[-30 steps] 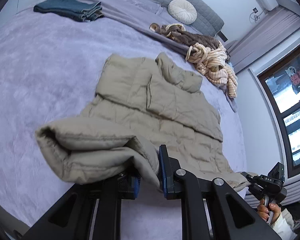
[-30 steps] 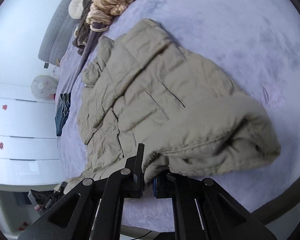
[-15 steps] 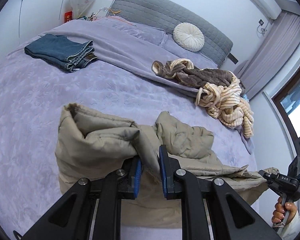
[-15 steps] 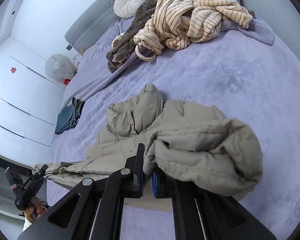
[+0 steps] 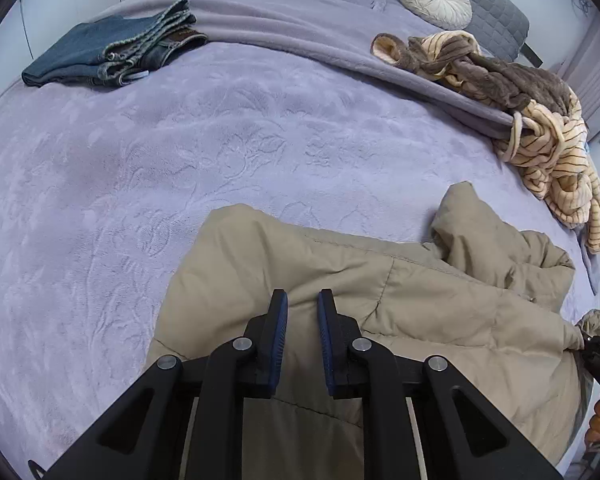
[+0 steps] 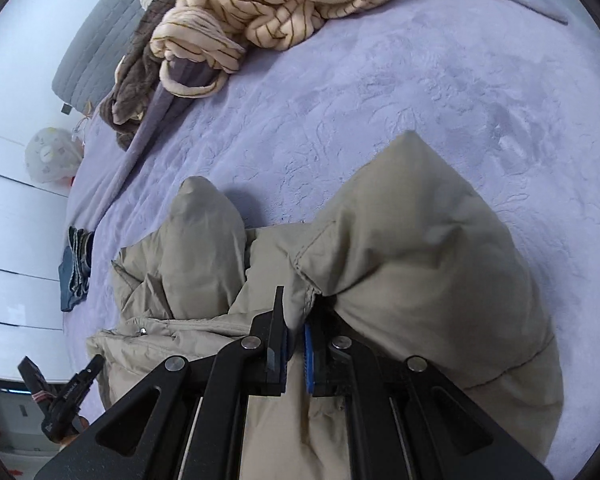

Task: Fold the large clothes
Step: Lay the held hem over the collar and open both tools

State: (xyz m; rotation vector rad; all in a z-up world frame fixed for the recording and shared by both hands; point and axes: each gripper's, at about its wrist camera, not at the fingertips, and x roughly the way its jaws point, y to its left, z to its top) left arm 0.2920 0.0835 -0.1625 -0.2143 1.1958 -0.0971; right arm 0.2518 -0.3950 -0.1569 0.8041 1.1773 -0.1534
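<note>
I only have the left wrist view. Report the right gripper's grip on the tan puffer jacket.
Observer: The right gripper has its jaws nearly together, with the stitched hem of the tan puffer jacket running between them.
Operator: Describe the fabric beyond it.
Observer: A puffy folded-over bulge lies right of the gripper, on the purple embossed bed cover.
Operator: Say where its corner points.
Observer: Away from the gripper, toward the cream striped fleece garment, not touching it.
</note>
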